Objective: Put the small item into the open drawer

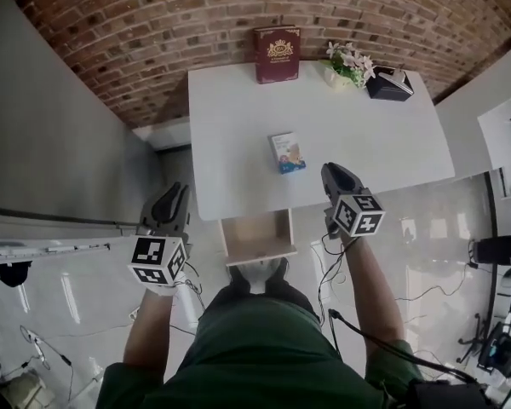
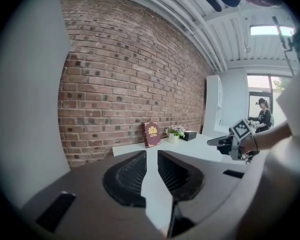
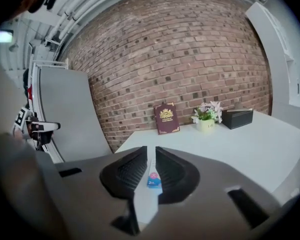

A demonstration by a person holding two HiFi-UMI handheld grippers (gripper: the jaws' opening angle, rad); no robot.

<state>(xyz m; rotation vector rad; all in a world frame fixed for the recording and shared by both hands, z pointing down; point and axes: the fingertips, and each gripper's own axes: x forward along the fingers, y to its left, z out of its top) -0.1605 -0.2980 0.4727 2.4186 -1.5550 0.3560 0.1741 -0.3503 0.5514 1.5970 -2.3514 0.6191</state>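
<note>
The small item (image 1: 288, 152), a flat blue-and-white pack, lies on the white table (image 1: 238, 126) near its front edge. Below that edge the wooden drawer (image 1: 257, 247) stands pulled out, and its floor looks bare. My right gripper (image 1: 333, 174) hovers just right of the pack at the table's front, jaws a little apart with nothing between them. In the right gripper view the pack (image 3: 153, 180) shows through the gap of that gripper (image 3: 151, 152), lying ahead on the table. My left gripper (image 1: 180, 192) hangs off the table's left side, jaws (image 2: 151, 155) slightly apart and empty.
A dark red book (image 1: 277, 54) stands against the brick wall at the back of the table. Beside it are a flower pot (image 1: 347, 65) and a black box (image 1: 388, 83). A grey panel (image 1: 60, 143) rises to the left. Cables (image 1: 358, 305) trail on the floor.
</note>
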